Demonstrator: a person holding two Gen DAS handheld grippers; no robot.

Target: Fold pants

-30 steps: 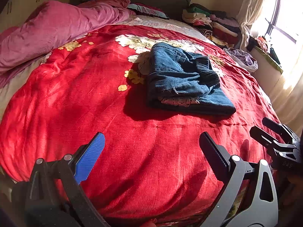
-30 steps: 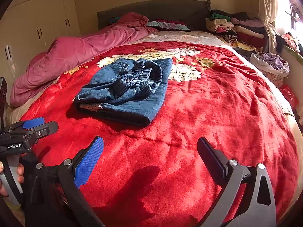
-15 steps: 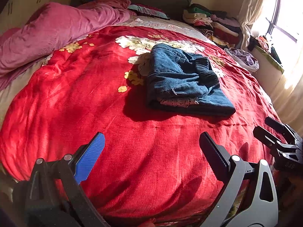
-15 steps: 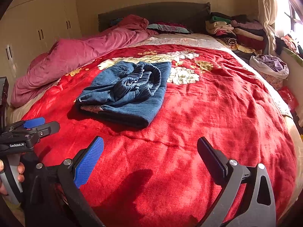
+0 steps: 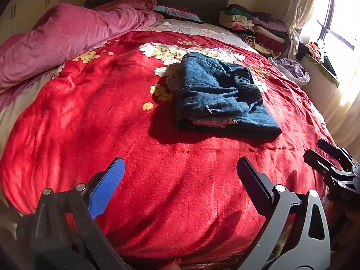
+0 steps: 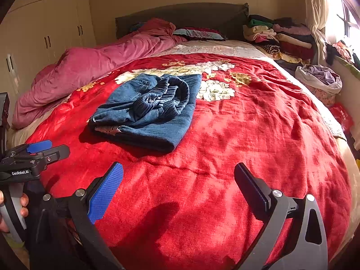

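Observation:
Blue denim pants (image 5: 220, 94) lie folded in a compact stack on the red flowered blanket (image 5: 112, 117), waistband bunched on top; they also show in the right wrist view (image 6: 150, 110). My left gripper (image 5: 180, 173) is open and empty, held back near the bed's front edge, well short of the pants. My right gripper (image 6: 177, 177) is open and empty, also near the front edge. The right gripper shows at the right edge of the left wrist view (image 5: 333, 164), and the left gripper at the left edge of the right wrist view (image 6: 36, 155).
A pink duvet (image 5: 67, 36) is bunched along the bed's left side. Stacked folded clothes (image 6: 281, 38) sit at the far right corner by the headboard. A bag of laundry (image 6: 319, 78) stands beside the bed near the window. Wardrobes (image 6: 45, 33) line the left wall.
Both grippers have drawn back slightly from the pants and stay open. The pants have not moved.

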